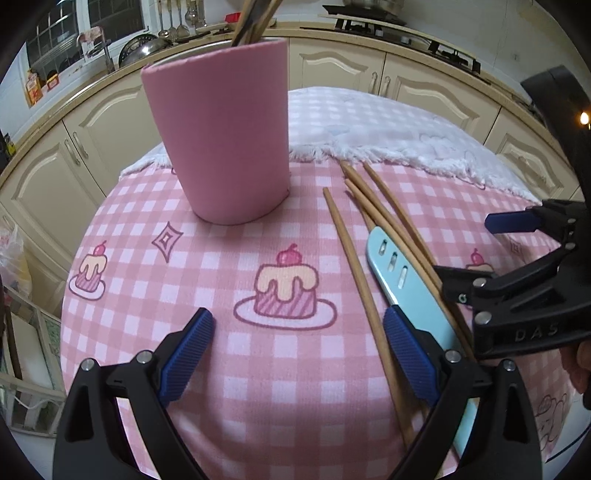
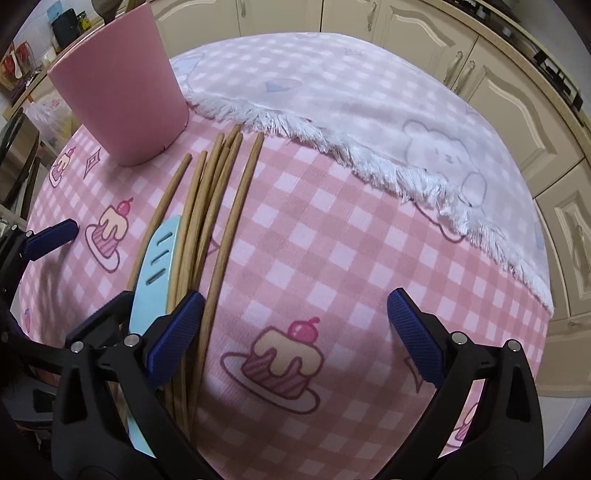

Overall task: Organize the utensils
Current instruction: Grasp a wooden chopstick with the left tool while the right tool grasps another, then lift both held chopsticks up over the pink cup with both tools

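A tall pink cup [image 1: 221, 140] stands on the pink checked tablecloth [image 1: 147, 295] with several chopsticks [image 1: 255, 22] sticking out of its top. To its right, several loose wooden chopsticks [image 1: 354, 266] lie beside a light blue knife [image 1: 402, 273]. My left gripper [image 1: 299, 350] is open low over the cloth, its right finger over the knife. In the right wrist view the cup [image 2: 122, 96] is at far left, and my open right gripper [image 2: 295, 325] has its left finger on the chopsticks [image 2: 218, 206] next to the knife [image 2: 155, 266]. Neither gripper holds anything.
A white fringed blanket [image 2: 369, 122] covers the far half of the table. Cream kitchen cabinets [image 1: 424, 85] curve round behind, with pans and a stove on the counter. The table edge drops off at the left, near a plastic bag [image 1: 11, 258].
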